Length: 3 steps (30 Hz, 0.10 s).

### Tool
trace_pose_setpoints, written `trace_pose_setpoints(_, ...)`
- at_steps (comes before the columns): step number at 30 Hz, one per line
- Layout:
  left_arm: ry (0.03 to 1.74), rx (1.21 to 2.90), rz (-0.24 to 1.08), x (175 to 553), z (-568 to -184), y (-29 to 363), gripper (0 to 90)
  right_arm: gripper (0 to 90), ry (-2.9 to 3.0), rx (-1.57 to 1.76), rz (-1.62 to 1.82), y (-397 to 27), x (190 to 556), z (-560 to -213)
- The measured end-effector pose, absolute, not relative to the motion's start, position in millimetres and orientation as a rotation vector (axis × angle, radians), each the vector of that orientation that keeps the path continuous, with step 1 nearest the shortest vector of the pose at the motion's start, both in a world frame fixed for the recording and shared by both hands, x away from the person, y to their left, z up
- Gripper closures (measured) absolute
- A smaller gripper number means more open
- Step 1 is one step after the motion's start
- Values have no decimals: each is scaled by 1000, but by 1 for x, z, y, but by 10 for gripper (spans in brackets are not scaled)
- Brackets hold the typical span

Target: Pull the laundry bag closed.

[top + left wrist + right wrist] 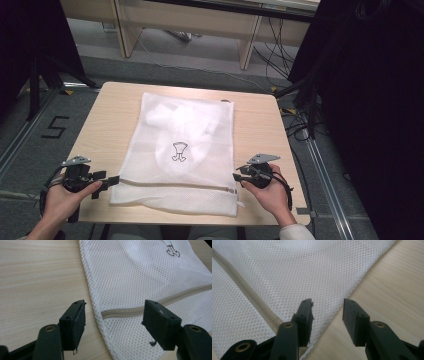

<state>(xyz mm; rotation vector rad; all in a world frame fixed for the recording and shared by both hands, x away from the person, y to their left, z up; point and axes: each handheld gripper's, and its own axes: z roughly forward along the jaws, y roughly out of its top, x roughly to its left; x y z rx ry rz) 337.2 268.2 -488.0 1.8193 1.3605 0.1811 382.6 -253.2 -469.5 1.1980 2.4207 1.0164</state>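
A white mesh laundry bag lies flat on the light wooden table, with a small black drawing printed on it and a beige zipper running across near its front edge. My left gripper rests at the bag's front left corner, open. In the left gripper view its jaws stand wide apart over the zipper's end, pressing on nothing. My right gripper sits at the bag's right edge, open. In the right gripper view its jaws straddle the mesh edge without touching it.
Bare tabletop runs down both sides of the bag. On the floor to the left is a taped "5" mark. Cables trail at the right, and wooden furniture legs stand beyond the table's far edge.
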Motion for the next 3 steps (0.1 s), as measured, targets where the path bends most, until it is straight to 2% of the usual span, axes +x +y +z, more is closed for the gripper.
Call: trace_pose_setpoints(3,1351,1790,173,337,-488,265,342,595,2424,1177,1001,-254,384,-470)
